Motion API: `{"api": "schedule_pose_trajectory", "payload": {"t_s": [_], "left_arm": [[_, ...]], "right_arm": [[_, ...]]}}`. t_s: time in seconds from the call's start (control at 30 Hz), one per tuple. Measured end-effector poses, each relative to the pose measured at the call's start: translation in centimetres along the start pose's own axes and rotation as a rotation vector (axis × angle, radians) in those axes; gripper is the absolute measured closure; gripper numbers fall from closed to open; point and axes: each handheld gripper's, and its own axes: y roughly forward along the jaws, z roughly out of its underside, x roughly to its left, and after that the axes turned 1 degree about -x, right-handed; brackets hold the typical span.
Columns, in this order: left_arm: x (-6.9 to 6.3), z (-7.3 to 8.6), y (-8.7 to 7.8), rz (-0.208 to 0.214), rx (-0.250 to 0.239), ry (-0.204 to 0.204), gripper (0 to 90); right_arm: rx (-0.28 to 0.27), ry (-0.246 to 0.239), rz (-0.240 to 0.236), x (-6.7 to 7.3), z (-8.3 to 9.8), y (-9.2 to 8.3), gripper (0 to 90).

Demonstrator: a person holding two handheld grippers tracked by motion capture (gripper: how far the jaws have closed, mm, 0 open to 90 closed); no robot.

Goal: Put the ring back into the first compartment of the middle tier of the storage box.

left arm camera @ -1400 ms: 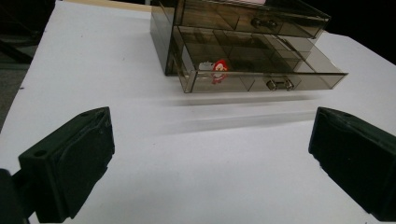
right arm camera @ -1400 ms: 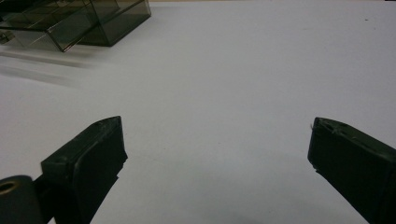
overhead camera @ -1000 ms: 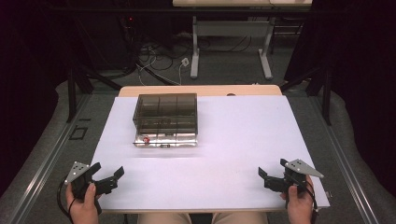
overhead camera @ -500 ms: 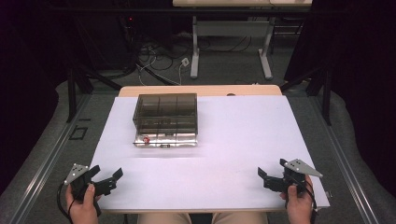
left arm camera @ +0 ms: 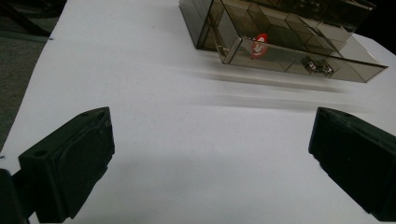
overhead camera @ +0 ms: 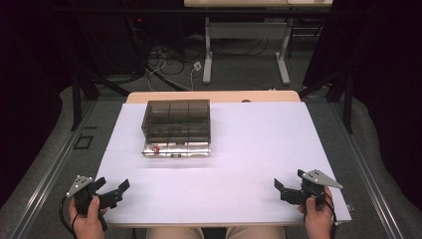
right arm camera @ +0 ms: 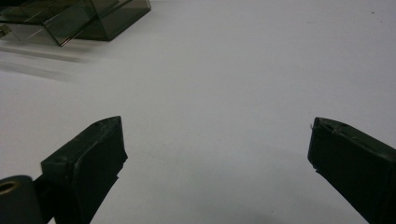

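- The smoky transparent organiser box [overhead camera: 176,121] sits toward the far left part of the white bench top [overhead camera: 259,149], closer to the far edge than to mine, and well apart from both of my tongs.
- Its top is split into a grid of compartments, and one drawer [overhead camera: 175,149] at the bottom is pulled out toward my side, resting just above the bench surface.
- In that open drawer I see a small red and white round piece [left arm camera: 259,44] near its left end, and a small shiny metal bit [left arm camera: 317,67] farther along toward the right end; what either one is, I cannot tell.
- My left tongs [overhead camera: 118,191] hang over the near left corner of the bench, held in my left hand [overhead camera: 88,216], pointing inward across the white top. The jaws stand wide apart with only bare bench between them.
- In the left gripper view the box and its open drawer lie ahead, past the jaw tips, toward the upper right.
- My right tongs [overhead camera: 282,190] hang over the near right corner, gripped by my right hand [overhead camera: 316,219], also aimed inward. The jaws are spread wide, clamping nothing.
- In the right gripper view a corner of the box shows in the upper left, far off from the jaws.
- A bare wooden strip [overhead camera: 214,96] runs along the far edge of the bench, beyond the white sheet.
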Motion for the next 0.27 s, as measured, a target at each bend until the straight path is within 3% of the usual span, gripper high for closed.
{"api": "schedule_pose_trajectory", "payload": {"t_s": [0.27], "left_arm": [[-0.17, -0.01, 0.19, 0.007, 0.017, 0.001, 0.4]], "right_arm": [[0.01, 0.006, 0.003, -0.16, 0.03, -0.03, 3.5]]}}
